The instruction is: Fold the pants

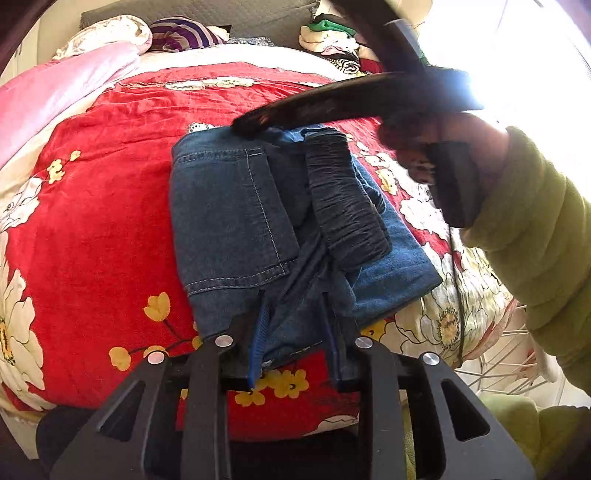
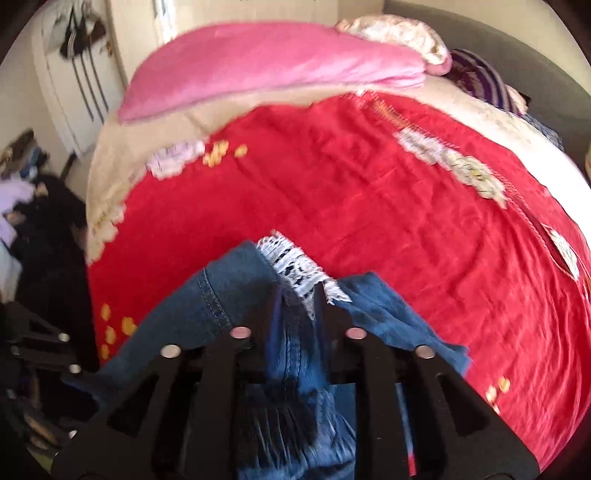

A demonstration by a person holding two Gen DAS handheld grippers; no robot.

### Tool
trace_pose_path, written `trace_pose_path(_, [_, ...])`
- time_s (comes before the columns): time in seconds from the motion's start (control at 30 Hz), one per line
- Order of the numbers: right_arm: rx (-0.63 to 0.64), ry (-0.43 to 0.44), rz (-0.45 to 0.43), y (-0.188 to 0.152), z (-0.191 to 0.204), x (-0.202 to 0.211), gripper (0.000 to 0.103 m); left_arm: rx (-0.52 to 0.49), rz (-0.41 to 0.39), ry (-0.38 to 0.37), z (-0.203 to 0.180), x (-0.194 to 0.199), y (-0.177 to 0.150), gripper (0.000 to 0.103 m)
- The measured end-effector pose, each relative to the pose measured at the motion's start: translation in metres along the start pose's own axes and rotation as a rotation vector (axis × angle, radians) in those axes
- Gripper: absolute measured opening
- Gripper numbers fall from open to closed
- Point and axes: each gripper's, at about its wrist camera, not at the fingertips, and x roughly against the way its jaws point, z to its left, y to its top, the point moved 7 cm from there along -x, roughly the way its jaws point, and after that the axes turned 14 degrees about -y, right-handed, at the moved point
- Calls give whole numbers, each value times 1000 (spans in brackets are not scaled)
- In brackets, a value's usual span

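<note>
Blue denim pants (image 1: 236, 221) lie folded into a compact bundle on the red floral bedspread (image 1: 110, 229), with a black elastic waistband (image 1: 343, 199) on top. My left gripper (image 1: 295, 314) is shut on the near edge of the pants. My right gripper (image 2: 300, 295) is shut on a bunch of the same denim (image 2: 295, 362) at the far end, next to a white frayed hem (image 2: 295, 266). In the left wrist view the right gripper (image 1: 251, 127) comes in from the upper right and meets the bundle's far edge.
A pink blanket (image 2: 266, 66) and a striped purple pillow (image 1: 181, 33) lie at the head of the bed. A pile of clothes (image 1: 332, 40) sits far right. A white wire basket (image 1: 509, 362) stands beside the bed. Dark clothes (image 2: 44, 221) lie on the floor.
</note>
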Motion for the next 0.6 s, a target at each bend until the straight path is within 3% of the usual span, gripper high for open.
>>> trace_pose_path(0.1, [-58,-19,-47,0,-14,25,31,5,-1,-3,0,0,1,27])
trace_pose_path(0.3, [-147,-41,-137,-5,-30,73,62,11,-8,-12,-3,5,1,35])
trace_pose_path(0.6, [-205,-95,-250,-22,-32,132,79,-1,-41,16,-11,25,4,49])
